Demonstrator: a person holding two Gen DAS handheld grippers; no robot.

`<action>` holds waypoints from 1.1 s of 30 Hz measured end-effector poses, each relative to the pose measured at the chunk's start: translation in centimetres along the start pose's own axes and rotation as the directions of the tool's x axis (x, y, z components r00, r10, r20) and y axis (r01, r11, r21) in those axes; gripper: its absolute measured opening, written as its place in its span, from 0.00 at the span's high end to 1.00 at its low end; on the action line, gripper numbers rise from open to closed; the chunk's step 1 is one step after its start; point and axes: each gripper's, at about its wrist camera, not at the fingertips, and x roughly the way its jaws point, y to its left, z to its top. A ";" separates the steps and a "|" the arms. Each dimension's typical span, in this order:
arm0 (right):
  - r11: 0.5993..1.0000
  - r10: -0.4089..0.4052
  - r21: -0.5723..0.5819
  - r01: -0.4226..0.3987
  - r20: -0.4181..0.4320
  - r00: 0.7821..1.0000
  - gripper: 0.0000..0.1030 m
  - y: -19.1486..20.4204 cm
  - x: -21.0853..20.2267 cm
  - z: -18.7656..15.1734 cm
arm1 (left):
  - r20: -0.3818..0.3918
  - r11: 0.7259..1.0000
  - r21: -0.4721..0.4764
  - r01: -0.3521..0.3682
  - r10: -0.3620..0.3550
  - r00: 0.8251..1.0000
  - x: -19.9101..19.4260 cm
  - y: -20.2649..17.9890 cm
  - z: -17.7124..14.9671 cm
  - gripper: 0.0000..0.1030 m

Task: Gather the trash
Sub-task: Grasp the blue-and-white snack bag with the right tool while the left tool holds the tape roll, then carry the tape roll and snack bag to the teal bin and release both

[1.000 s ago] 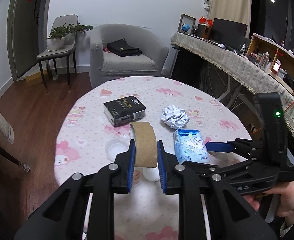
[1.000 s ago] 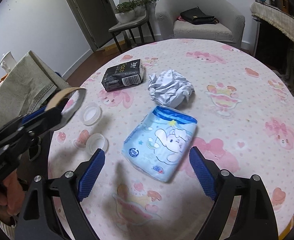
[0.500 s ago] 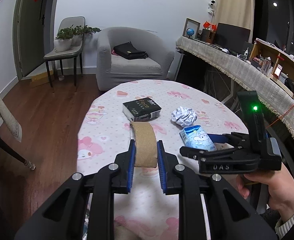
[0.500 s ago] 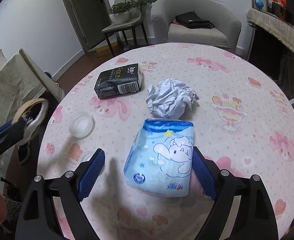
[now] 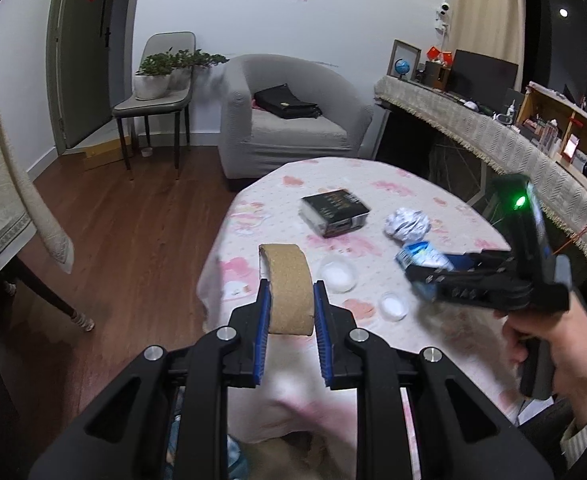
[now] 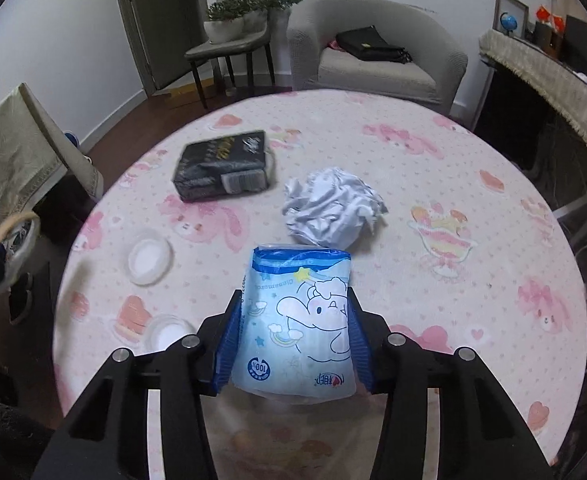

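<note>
Blue wipes pack (image 6: 299, 320) — upright, lengthwise between right hand-held gripper (image 6: 293, 344) pads.

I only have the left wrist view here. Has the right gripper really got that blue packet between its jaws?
Observer: Yes. In the right wrist view the right gripper has a jaw pressed against each side of the blue packet.
Operator: What's printed on it? I just see a blue corner.
Observer: A cartoon elephant with stars, under a darker blue top band.
Operator: And the brown thing in my left gripper, is it a solid block?
Observer: No. Seen side-on from the right wrist, the brown ring in the left gripper is a hollow loop, held out past the table edge.
</note>
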 end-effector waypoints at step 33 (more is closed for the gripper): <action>0.919 0.338 -0.247 -0.307 0.093 0.936 0.53 17.7 -4.2 2.2 | -0.257 0.960 -0.133 -0.245 0.205 0.944 -1.5 13.9 -10.7 0.78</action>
